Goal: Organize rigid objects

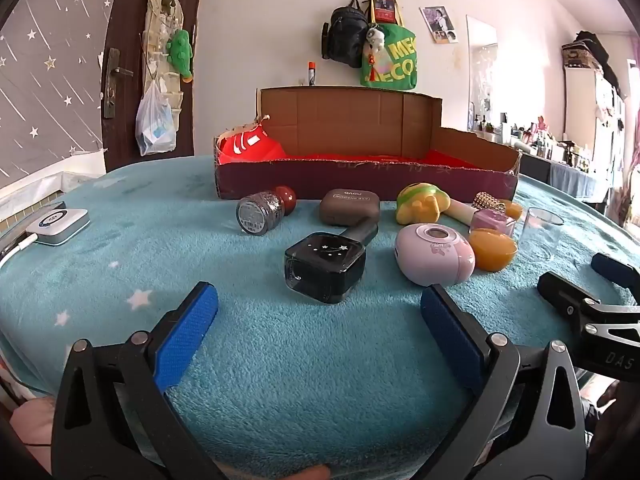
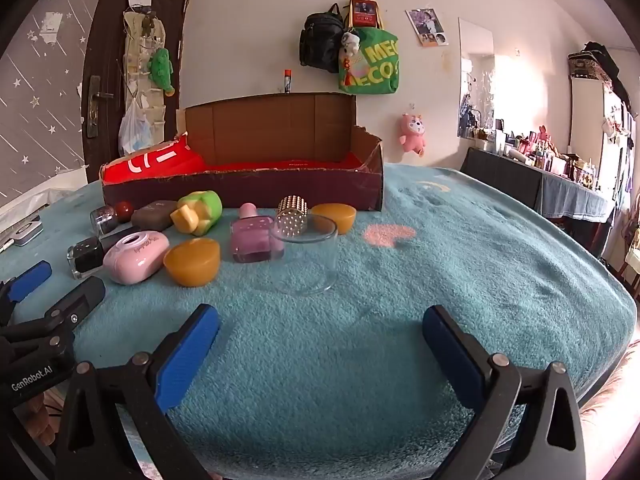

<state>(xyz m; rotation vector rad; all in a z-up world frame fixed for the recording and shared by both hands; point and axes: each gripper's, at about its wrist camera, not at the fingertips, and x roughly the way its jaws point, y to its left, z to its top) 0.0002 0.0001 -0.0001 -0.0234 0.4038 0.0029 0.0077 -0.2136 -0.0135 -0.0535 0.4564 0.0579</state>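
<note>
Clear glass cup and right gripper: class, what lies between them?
Only bare teal blanket lies between the clear glass cup and the open right gripper, in the right wrist view.

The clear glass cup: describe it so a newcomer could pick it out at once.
Start at the long cardboard box at the back of the teal blanket. In front of it lies a cluster of small objects; the clear glass cup stands upright at its right edge, the only see-through, colourless item.

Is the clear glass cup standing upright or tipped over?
Upright. The clear glass cup stands on its base on the teal blanket, open rim upward.
</note>
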